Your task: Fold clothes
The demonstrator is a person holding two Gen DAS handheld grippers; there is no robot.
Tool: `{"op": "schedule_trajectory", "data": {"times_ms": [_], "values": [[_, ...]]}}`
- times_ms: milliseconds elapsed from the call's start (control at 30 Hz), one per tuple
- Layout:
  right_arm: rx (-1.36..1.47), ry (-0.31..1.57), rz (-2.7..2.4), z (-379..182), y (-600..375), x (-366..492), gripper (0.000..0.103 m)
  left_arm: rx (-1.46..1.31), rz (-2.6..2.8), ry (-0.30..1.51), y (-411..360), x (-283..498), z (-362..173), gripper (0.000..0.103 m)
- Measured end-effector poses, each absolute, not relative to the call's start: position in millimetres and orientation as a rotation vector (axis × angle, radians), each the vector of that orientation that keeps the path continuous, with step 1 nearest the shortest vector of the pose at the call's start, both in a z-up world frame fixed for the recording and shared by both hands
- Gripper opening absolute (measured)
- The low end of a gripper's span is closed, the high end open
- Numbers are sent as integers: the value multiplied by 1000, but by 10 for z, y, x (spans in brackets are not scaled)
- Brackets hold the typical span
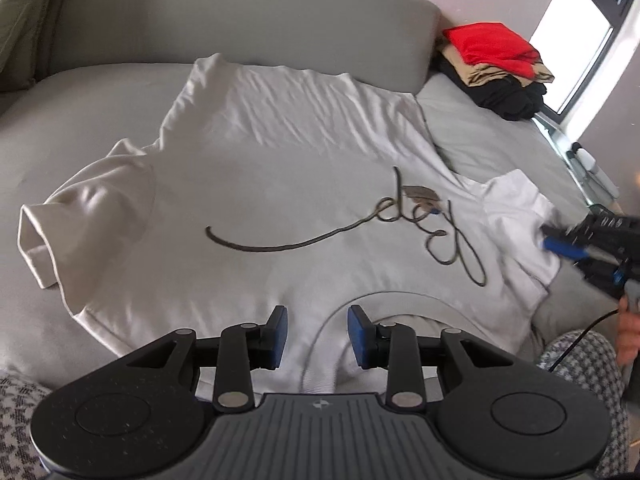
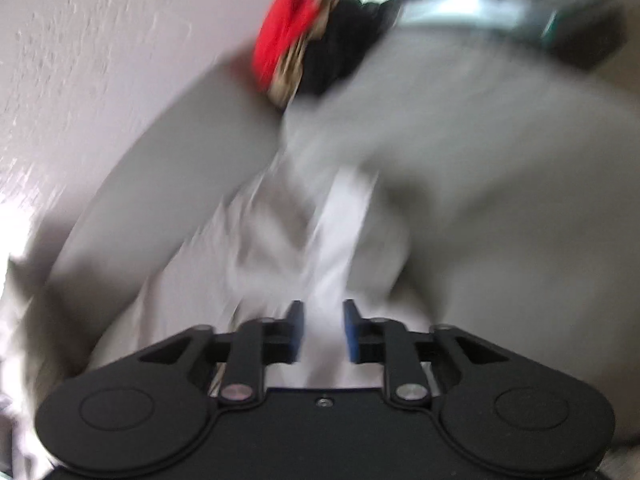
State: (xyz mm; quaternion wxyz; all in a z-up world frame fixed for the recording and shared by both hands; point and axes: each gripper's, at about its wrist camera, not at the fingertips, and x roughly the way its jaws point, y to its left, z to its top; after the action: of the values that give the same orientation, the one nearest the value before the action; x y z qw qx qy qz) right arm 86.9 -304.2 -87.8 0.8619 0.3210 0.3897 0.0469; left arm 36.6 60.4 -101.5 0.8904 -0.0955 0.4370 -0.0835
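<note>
A white T-shirt with dark script lettering lies spread on a grey sofa seat, collar nearest me. My left gripper is open, its blue pads hovering over the collar, holding nothing. My right gripper shows at the right edge, its blue fingers at the shirt's right sleeve. In the blurred right wrist view my right gripper is open with white sleeve cloth between its pads.
A stack of folded clothes, red on top over tan and black, sits at the sofa's far right corner; it also shows in the right wrist view. A window is behind it. The sofa backrest runs along the far side.
</note>
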Motion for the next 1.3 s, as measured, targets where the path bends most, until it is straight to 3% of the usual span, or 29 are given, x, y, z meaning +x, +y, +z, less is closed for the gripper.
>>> {"op": "schedule_trajectory", "data": {"times_ms": [133,200,267,400,600,833,1000,1300], "values": [[703,959,-22,-1172,-3026,919,11,-194,-143,977,659,331,-1135,28],[599,943,-118,-1136,-3009,858,4,-174,-166,997,666,274,-1135,28],[567,918,-109,-1040,-2923,794,4,-191,-182,997,731,205,-1091,28],[592,875,17,-826,-2699,675,18,-272,-135,929,1049,47,-954,28],[590,840,279,-477,-2185,520,35,-434,3,776,1687,-201,-731,39],[569,956,519,-536,-1494,542,38,-675,198,767,2500,-178,-810,40],[562,1019,512,-694,-1381,488,38,-523,227,880,2595,129,-955,40],[546,1056,490,-797,-1407,528,38,-246,6,925,2449,410,-949,40]]}}
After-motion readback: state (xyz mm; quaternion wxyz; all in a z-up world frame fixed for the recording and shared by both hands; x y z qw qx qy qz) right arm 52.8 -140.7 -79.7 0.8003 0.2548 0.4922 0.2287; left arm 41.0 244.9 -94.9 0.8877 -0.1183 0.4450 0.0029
